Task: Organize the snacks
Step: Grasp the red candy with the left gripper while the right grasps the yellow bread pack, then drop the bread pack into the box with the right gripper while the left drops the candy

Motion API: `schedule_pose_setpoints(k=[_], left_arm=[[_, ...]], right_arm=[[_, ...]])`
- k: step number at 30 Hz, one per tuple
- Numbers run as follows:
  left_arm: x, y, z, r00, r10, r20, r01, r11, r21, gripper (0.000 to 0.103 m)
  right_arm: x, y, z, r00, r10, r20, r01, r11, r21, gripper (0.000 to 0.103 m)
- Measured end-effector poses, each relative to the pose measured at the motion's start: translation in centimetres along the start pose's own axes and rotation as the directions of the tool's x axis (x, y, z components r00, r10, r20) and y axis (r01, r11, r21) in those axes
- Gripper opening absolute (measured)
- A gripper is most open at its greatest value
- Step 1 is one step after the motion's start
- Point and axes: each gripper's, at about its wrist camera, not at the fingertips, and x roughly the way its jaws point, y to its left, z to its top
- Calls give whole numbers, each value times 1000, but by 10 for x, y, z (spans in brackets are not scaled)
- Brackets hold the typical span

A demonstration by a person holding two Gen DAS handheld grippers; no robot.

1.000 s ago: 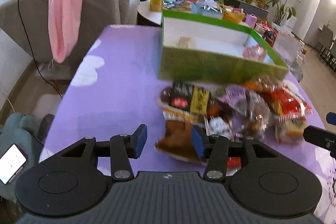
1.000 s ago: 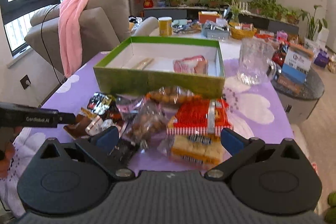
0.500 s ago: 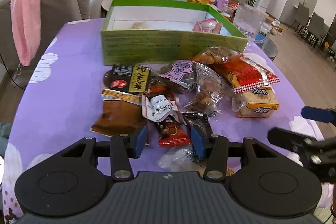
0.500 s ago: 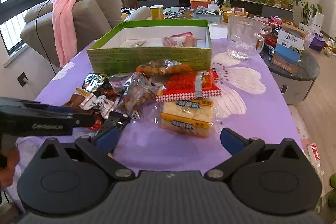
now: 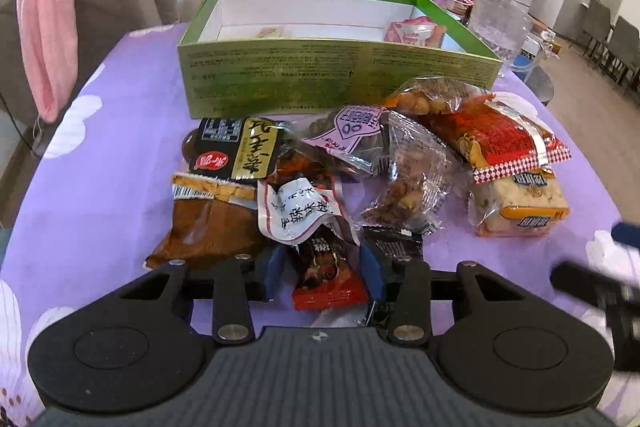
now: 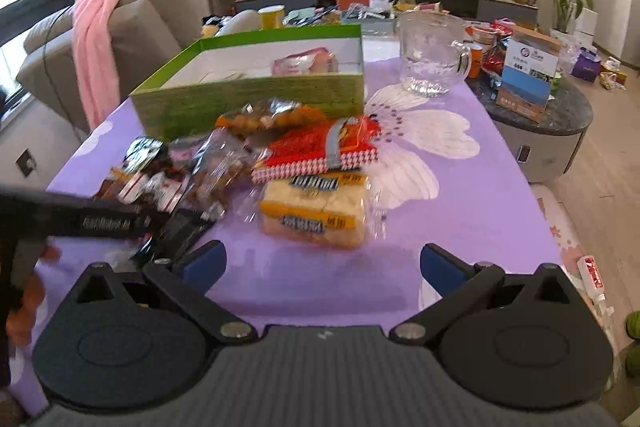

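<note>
Snack pile's small red-and-brown foil packet (image 5: 326,277) sits between my left gripper (image 5: 322,273) as its jaws are closing; my right gripper (image 6: 322,263) hangs half-open, empty, over the purple-clothed bench (image 6: 460,227).

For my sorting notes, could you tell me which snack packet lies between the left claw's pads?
The small red-and-dark packet, nearest of the pile, lies between the closing left claw.

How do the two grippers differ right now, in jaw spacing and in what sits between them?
The left gripper has its jaws set narrow and closing, with a small red snack packet between its blue pads; the right gripper stands much wider. Between the right one's pads is only bare purple tablecloth, the yellow cake packet lying further ahead. Both angle down toward the snack pile in front of the green box.
</note>
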Motion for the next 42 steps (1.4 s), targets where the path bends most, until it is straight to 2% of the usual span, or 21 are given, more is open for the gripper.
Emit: schedule_pose_setpoints(k=[1,4,10,13,17,25,29,33,42], left_arm=[[-1,-1,-1,1000,-4,7,3,1000,13,27],[-3,3,-4,999,-35,12,35,999,0,25],[-20,13,-11,998,-65,21,66,998,-21,23],[-31,16,-14,996,-78,34,79,997,-21,23],[-42,16,-14,995,-90,53,91,996,-18,23],[-56,13,-8,991,-109,84,109,994,-4,23],[-67,11,-4,987,-115,116,115,993,5,23],[-78,11,12,979,-112,170,109,994,23,23],[-79,16,79,951,-85,297,73,996,52,23]], right_arm=[[4,1,2,1000,-10,8,10,1000,4,74],[21,5,8,1000,-27,8,27,1000,12,74],[56,12,18,997,-46,-54,47,999,16,74],[62,9,18,997,-30,-65,34,998,55,74],[59,6,14,998,-16,-61,19,998,64,74],[22,1,6,999,-1,-43,2,1000,31,74],[-2,1,10,1000,24,-7,-24,999,33,74],[-20,5,31,995,57,76,-60,998,28,74],[1,22,97,979,87,183,-88,996,-4,74]])
